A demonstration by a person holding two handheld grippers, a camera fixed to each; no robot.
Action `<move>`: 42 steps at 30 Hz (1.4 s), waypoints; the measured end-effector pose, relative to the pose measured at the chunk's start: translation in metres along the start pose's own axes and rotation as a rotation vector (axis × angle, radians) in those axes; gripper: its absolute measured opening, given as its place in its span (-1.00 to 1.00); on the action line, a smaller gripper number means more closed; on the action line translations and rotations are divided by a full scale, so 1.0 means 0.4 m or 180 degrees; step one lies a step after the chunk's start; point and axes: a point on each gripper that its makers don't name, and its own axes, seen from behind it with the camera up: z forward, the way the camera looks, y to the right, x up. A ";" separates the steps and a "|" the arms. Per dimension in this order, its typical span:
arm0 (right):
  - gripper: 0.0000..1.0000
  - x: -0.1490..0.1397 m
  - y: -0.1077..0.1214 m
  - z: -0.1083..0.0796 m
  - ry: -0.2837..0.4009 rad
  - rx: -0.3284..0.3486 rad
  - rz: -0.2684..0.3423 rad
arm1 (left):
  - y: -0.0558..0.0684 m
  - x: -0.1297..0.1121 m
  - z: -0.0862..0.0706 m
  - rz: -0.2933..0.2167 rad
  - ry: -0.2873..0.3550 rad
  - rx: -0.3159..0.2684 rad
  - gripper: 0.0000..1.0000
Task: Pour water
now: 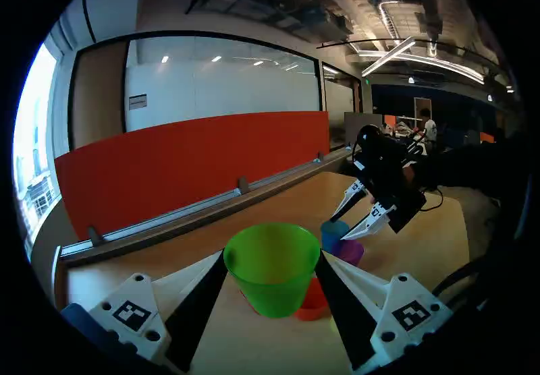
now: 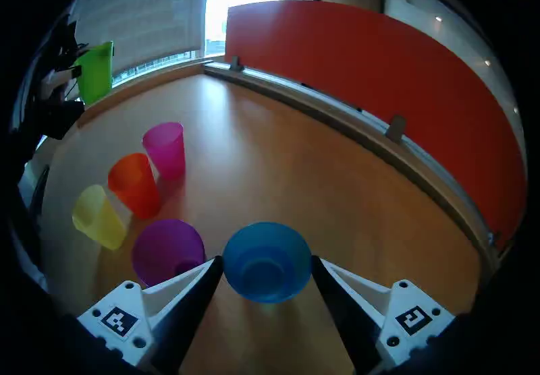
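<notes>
I am gripping the green cup (image 1: 272, 277) in my left gripper (image 1: 272, 257), both fingers clamped against its sides. I am holding it upright and off the desk (image 1: 283, 203), likely so nothing spills before I tip it. My right gripper (image 2: 265, 259) is closing on the blue cup (image 2: 266, 274), its fingers pressing the rim from either side. I judge that I am steadying this cup as the one to receive the water. I cannot tell whether either cup has water in it.

The left gripper view is looking across the green cup, with the orange cup (image 1: 314, 302) just behind it. Farther right it is showing my right gripper over the blue cup, with the purple cup (image 1: 352, 250) just beside that.

The right gripper view is giving me the whole row on the left: purple cup near, then the yellow cup (image 2: 100, 216), the orange cup and the pink cup (image 2: 165, 149). The green cup is hanging far left, well apart from the blue one, so I am judging the pour not yet begun.
</notes>
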 end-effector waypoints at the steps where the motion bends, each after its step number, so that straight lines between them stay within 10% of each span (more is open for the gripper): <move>1: 1.00 0.000 0.000 0.001 -0.0001 -0.0002 0.0003 | 0.000 0.000 0.000 -0.0001 0.0000 0.0001 0.77; 42: 0.82 -0.013 -0.006 0.025 0.0158 -0.0032 0.0251 | -0.015 -0.024 0.012 -0.0048 -0.0045 0.0025 0.78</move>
